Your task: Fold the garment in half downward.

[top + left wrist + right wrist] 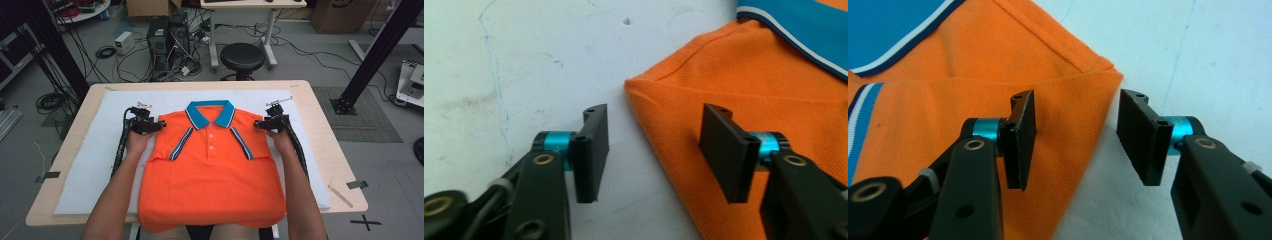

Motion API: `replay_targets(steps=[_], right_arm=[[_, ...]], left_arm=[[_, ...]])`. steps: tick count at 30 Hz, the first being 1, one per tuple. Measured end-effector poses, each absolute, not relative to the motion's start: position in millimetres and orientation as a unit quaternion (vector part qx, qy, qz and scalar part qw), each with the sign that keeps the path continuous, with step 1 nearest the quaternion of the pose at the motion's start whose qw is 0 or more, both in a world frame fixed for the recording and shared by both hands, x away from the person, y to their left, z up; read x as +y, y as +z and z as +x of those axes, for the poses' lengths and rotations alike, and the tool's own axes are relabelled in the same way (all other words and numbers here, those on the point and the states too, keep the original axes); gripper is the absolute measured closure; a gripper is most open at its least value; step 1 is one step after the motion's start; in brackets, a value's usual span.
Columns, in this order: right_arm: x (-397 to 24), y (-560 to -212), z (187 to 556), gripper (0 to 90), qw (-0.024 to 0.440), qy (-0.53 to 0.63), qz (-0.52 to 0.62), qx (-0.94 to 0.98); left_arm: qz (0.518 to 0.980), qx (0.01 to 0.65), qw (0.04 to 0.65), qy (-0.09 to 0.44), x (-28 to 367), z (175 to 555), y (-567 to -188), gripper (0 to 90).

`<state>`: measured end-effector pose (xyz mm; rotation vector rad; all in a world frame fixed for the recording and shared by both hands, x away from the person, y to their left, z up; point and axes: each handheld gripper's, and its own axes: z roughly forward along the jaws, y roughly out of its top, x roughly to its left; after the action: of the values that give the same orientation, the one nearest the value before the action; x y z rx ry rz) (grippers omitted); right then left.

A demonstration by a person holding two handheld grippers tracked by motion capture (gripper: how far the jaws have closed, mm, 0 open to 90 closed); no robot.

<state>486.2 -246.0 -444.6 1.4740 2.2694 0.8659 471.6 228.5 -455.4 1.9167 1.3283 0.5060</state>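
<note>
Left tongs (651, 150) & right tongs (1075, 137) both spread, shirt corner between jaws, no pinch yet. Orange shirt (212, 175) flat on desk pad (90, 165); high view shows whole shirt, tong views just corners.

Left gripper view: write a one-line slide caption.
Open tongs straddle the folded edge of an orange shirt on a white mat.

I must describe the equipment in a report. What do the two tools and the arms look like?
Each tool, left and right, is black, with two flat rectangular pads on turquoise metal collars, brass-ringed holes, and a black ribbed cable. The forearms are bare, without sleeves.
</note>
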Motion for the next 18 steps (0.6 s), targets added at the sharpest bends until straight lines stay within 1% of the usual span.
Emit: replay_targets(steps=[1, 2, 3, 4, 5, 6, 8, 10, 13, 18], right_arm=[[-245.2, -445.0, 485.9, 52.1, 0.152, 0.302, 0.514, 0.789], [-245.1, -445.0, 486.0, 55.7, 0.152, 0.303, 0.512, 0.789], [-245.2, -444.6, 485.9, 64.0, 0.147, 0.306, 0.507, 0.793], [-244.9, -444.5, 485.9, 68.4, 0.14, 0.311, 0.503, 0.794], [-243.4, -444.2, 485.2, 70.4, 0.142, 0.308, 0.502, 0.796], [-241.7, -444.1, 484.7, 77.2, 0.143, 0.308, 0.498, 0.798], [-238.2, -443.2, 483.7, 82.9, 0.153, 0.305, 0.491, 0.801], [-237.6, -441.9, 482.7, 85.7, 0.159, 0.305, 0.493, 0.799], [-242.1, -436.9, 480.1, 86.1, 0.164, 0.313, 0.5, 0.791], [-250.6, -422.0, 472.9, 86.2, 0.173, 0.335, 0.493, 0.784]], left_arm=[[0.75, 0.513, 0.37, 0.195, 227.2, 471.2, -455.2, 53.2], [0.753, 0.508, 0.372, 0.193, 225.1, 470.7, -455.2, 59.0], [0.754, 0.505, 0.373, 0.192, 223.8, 470.6, -455.2, 65.1], [0.755, 0.504, 0.376, 0.189, 222.1, 470.3, -455.3, 70.8], [0.754, 0.503, 0.377, 0.188, 220.4, 470.2, -455.4, 75.4], [0.753, 0.504, 0.379, 0.188, 219.3, 470.0, -455.4, 80.4], [0.752, 0.507, 0.379, 0.187, 219.1, 469.9, -454.6, 83.2], [0.746, 0.513, 0.382, 0.188, 220.0, 469.2, -453.1, 84.1], [0.721, 0.52, 0.416, 0.19, 224.9, 465.5, -447.4, 84.3], [0.705, 0.515, 0.448, 0.192, 231.1, 456.4, -435.9, 84.3]])
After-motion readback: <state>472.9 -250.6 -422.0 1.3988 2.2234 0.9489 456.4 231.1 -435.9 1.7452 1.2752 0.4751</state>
